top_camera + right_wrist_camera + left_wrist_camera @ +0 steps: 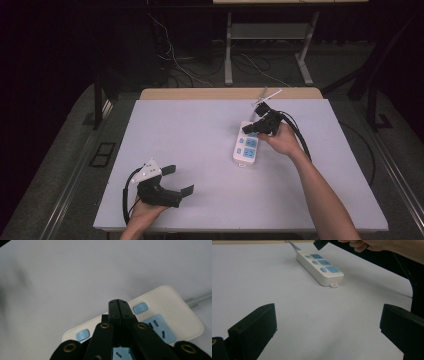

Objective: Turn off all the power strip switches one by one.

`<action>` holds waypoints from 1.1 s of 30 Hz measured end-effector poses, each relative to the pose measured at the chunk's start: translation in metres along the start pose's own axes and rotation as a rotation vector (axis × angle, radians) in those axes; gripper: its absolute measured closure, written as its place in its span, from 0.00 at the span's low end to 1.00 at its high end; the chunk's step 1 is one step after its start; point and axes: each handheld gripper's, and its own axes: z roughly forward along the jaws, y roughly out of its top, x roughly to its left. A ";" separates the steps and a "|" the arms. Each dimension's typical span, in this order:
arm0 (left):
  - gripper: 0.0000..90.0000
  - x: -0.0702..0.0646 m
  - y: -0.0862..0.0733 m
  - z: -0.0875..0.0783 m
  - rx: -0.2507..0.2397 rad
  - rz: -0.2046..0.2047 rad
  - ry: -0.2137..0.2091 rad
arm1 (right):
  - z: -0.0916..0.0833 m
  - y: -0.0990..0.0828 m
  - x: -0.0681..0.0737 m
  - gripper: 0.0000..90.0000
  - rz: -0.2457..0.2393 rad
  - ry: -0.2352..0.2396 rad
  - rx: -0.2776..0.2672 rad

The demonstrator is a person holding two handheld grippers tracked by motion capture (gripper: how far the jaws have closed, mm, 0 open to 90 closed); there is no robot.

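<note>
A white power strip (246,147) with blue sockets lies flat on the bench (200,150), right of centre toward the far edge, its cord (265,95) running off that edge. It appears rigid, light and smooth-cased, so it would likely slide when pushed; the long sides look the safest place to take hold. The right tool (257,126), jaws pressed together on nothing, hangs directly over the strip's far end beside a blue switch (140,308), while the left tool (177,180) sits wide open and empty near the near-left corner, well apart from it.
</note>
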 end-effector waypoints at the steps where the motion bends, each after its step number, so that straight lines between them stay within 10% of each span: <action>1: 0.00 0.000 0.000 0.000 0.002 0.000 -0.001 | -0.002 0.002 0.000 1.00 0.001 -0.002 -0.001; 33: 0.00 0.001 0.000 -0.001 -0.003 -0.004 0.000 | 0.015 0.010 -0.026 1.00 0.049 -0.011 0.011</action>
